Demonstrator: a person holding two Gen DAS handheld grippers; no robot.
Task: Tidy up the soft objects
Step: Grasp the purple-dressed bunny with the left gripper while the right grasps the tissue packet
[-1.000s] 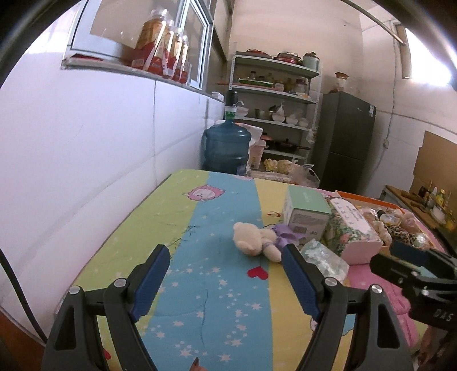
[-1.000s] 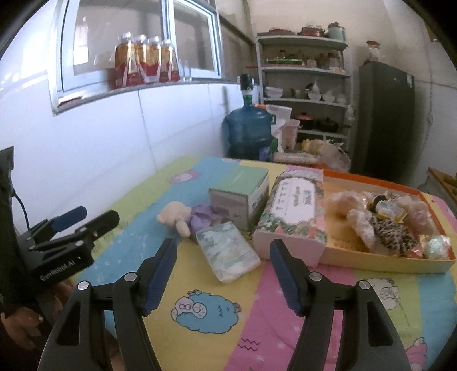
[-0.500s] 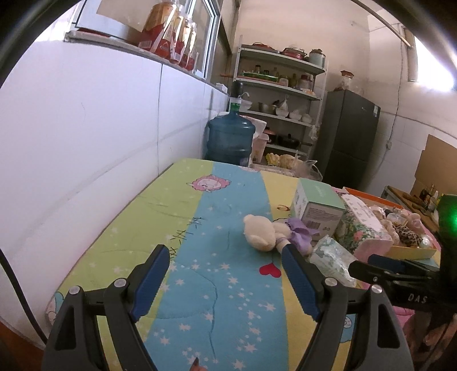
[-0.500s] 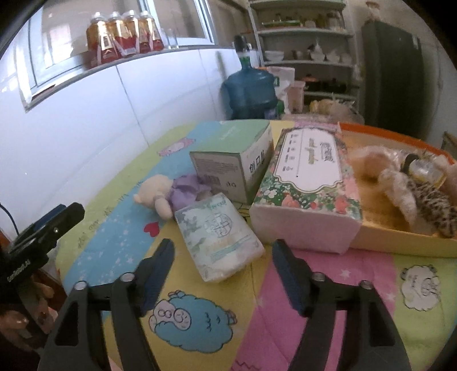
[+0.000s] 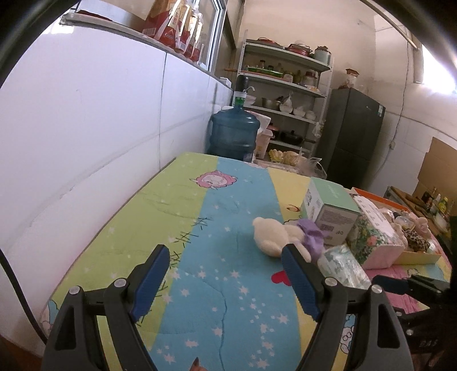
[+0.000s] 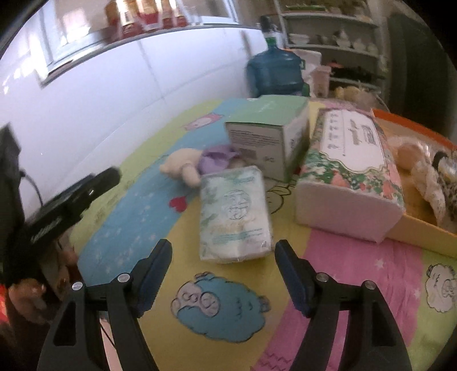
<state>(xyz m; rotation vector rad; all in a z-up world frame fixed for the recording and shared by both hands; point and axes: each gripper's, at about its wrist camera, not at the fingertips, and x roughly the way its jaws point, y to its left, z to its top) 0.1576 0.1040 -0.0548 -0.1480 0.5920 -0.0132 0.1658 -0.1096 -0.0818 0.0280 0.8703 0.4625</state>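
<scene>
from the right wrist: right gripper [image 6: 224, 255] spread wide with nothing between the pads, having just been opening, hanging just short of a pale green soft tissue pack [image 6: 234, 215] lying flat on the cartoon-print cover [image 6: 222, 311]. behind the pack, a cream plush bear [image 6: 185, 167] in purple, lying on its side against a green carton [image 6: 271, 137]; to the right, a floral tissue box [image 6: 348, 171] touching an orange tray [image 6: 420, 228] heaped with plush and leopard-print items, too blurred to sort. seen only here: the left gripper from outside, at the left edge, with part of a hand under it. from the left wrist: left gripper [image 5: 225, 265] also standing apart and empty, over bare blue cover; the bear [image 5: 274, 235] partly hidden behind the right finger [image 5: 297, 274]. shown only here: a clear look at the blue water jug [image 5: 232, 134], shelf rack [image 5: 285, 94], dark fridge [image 5: 354, 137], bottles on the window sill [image 5: 174, 25].
</scene>
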